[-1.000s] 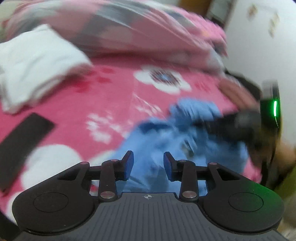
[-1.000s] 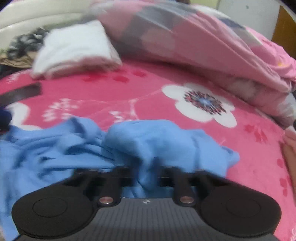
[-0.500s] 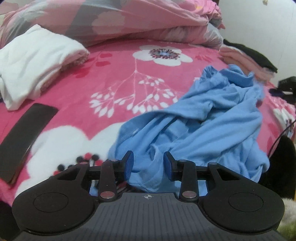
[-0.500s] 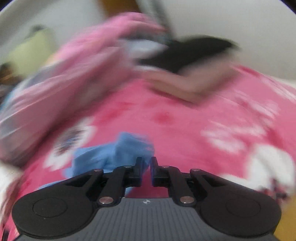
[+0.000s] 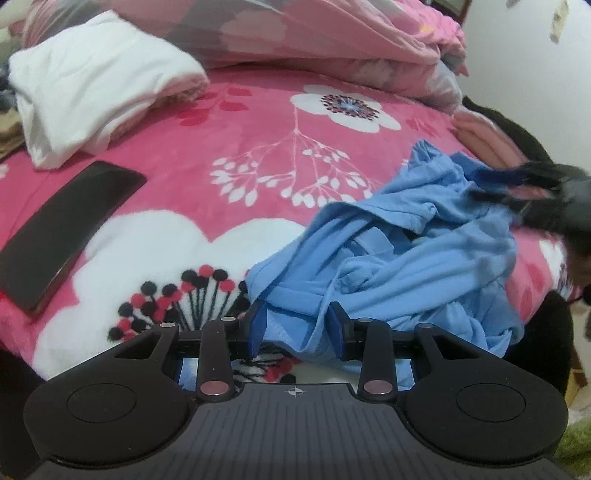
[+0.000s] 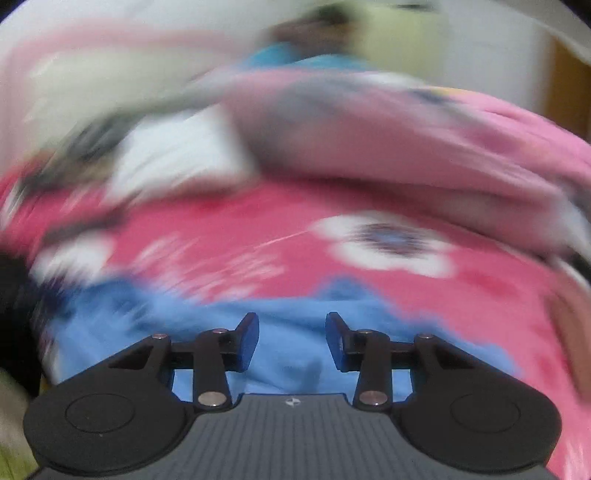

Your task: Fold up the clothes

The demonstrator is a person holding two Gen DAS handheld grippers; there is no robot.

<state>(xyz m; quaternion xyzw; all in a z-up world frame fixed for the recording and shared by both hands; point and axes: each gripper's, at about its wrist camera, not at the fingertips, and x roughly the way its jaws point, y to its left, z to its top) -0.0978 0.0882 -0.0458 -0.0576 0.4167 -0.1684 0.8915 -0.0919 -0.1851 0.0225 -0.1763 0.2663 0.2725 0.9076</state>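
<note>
A crumpled light blue garment point(image 5: 424, 266) lies on the pink flowered blanket point(image 5: 258, 147), near the bed's front right corner. My left gripper point(image 5: 296, 330) hovers at its near edge. Its jaws stand apart with a loose fold of the cloth between them, and the pads do not press on it. My right gripper point(image 6: 291, 339) is over the same garment point(image 6: 166, 321), its jaws opening with nothing pinched between them. In the left wrist view it shows as a dark blur point(image 5: 487, 184) at the garment's far right side. The right wrist view is heavily blurred by motion.
A folded white cloth point(image 5: 92, 81) sits at the back left, with a black phone point(image 5: 62, 229) in front of it. A bunched pink and grey quilt point(image 5: 295, 33) runs along the back. Pink and black clothes point(image 5: 491, 129) are piled at the right. The bed's front edge is close below me.
The right gripper was shut on the blue garment, let it go, swung off to the side and came back with its jaws wider. The left gripper crept closer to the garment's near edge.
</note>
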